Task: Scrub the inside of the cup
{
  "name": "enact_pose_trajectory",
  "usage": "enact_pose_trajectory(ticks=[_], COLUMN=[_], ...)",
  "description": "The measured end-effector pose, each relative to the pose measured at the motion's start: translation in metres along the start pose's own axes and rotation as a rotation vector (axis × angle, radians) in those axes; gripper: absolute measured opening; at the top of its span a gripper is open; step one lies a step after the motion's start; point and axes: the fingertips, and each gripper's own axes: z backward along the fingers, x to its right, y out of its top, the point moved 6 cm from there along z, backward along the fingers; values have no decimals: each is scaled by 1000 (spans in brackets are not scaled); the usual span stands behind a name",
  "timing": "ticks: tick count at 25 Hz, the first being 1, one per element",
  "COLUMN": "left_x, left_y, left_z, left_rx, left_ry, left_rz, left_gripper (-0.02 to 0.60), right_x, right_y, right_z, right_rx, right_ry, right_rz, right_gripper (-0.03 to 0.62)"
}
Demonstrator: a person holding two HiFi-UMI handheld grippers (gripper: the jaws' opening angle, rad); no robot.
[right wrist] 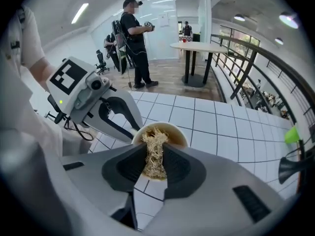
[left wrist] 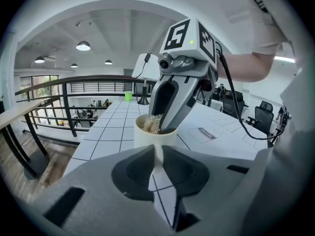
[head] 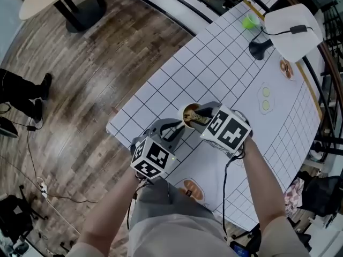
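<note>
**Kid:** White cup (head: pixel 188 113), where is it?

**Helper:** On the tabletop (head: pixel 225 74), pinched by the left claw (left wrist: pixel 158 156) from seven o'clock. Right claw (right wrist: pixel 153 152) squeezes the scrubber (right wrist: pixel 156 135) inside. Rub round the wall, gently.

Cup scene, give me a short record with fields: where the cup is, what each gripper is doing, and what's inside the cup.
cup: white, upright on the table
left gripper: jaws shut on a thin white part of the cup's near side; wall or handle, cannot tell
right gripper: jaws shut on the scrubber, pointing down into the cup
scrubber: straw-coloured, fibrous, its end inside the cup
cup interior: brownish in the right gripper view
table: white with a dark grid
</note>
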Motion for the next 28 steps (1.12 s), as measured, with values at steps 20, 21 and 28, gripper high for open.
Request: enact_pose_trajectory(ticks=[20,21,28], left_x=[3,3,8], left_y=[-1,-1,0], left_z=[0,-1,-2], left_rx=[-17,-20,-35], left_ry=[21,29,64], left_rz=[-16,-16,-27], left_gripper=[60,60,60], right_x=[2,2,2], right_y=[8,8,-2], right_z=[-3,-4,1], right_rx=[-74,-82,-47], right_ry=[-6,13,154], right_rz=[86,76,-14], right_gripper=[93,91,80])
